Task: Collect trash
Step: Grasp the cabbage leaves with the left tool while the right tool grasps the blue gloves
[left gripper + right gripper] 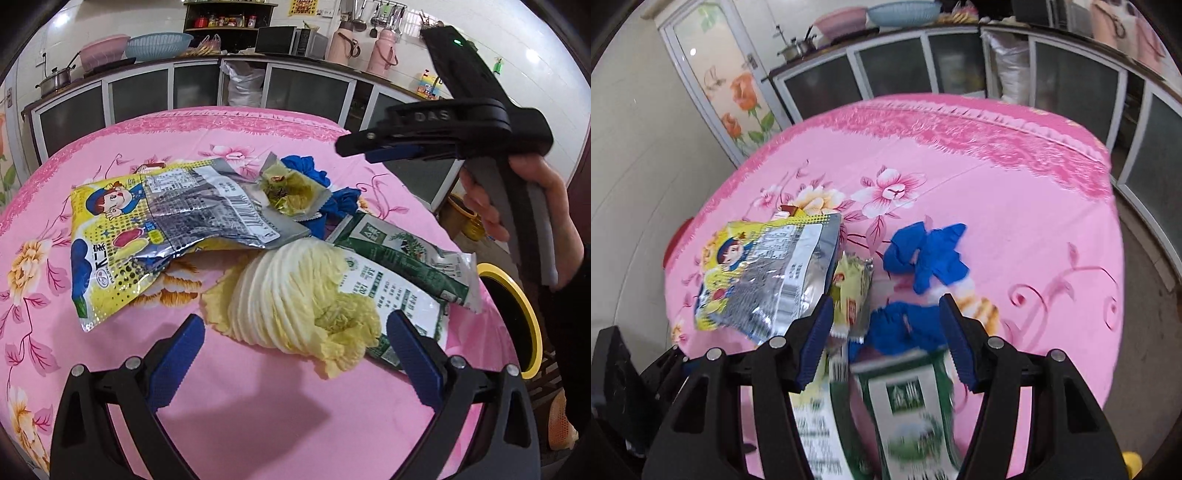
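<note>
Kitchen, pink floral cloth [258, 413]; trash heaped mid-table, bin [517, 317] at its right edge.

My left gripper [295, 347] is spread wide, empty, with the cabbage [295, 291] straight ahead between its fingers, long axis lying across them. My right gripper [886, 339] hovers spread and empty over the green carton [912, 406], which runs lengthwise along its fingers; right is nearer it. Snack bag [155, 229] lies left, blue glove [923, 258] beyond. I can't see inside the bin.
</note>
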A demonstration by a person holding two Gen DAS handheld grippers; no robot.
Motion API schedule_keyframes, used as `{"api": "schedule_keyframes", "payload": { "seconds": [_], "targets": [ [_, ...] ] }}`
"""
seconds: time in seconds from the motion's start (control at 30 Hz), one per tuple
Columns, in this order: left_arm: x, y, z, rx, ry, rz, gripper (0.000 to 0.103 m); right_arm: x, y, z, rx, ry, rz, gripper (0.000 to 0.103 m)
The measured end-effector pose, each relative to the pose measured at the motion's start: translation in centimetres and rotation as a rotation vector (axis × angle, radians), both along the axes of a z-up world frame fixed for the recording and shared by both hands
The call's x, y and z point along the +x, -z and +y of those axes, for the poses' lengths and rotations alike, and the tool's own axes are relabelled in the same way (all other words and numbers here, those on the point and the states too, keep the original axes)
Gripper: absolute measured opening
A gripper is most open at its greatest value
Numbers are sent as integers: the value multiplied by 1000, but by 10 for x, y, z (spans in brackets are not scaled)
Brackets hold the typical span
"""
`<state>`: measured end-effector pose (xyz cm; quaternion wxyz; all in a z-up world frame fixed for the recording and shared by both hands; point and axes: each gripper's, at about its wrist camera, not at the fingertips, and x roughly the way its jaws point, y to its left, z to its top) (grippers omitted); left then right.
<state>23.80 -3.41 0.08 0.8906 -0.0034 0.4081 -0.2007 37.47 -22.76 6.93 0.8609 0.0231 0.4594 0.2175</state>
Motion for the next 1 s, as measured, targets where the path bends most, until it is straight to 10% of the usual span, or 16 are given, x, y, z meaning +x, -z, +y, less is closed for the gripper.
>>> {"api": "schedule_keyframes", "payload": {
  "seconds": [0.43,0.57,0.7,1.0],
  "targets": [
    [35,28,-2,-54,-17,133,92,67,46,14,-83,37,111,52],
    [33,24,-6,-64,7,115,71,76,59,16,-112,44,142,26],
    [25,18,-7,-76,21,104,22,74,58,20,-109,38,128,6],
    [-9,-3,3,-129,79,42,11,56,35,9,-51,58,102,3]
  ]
}}
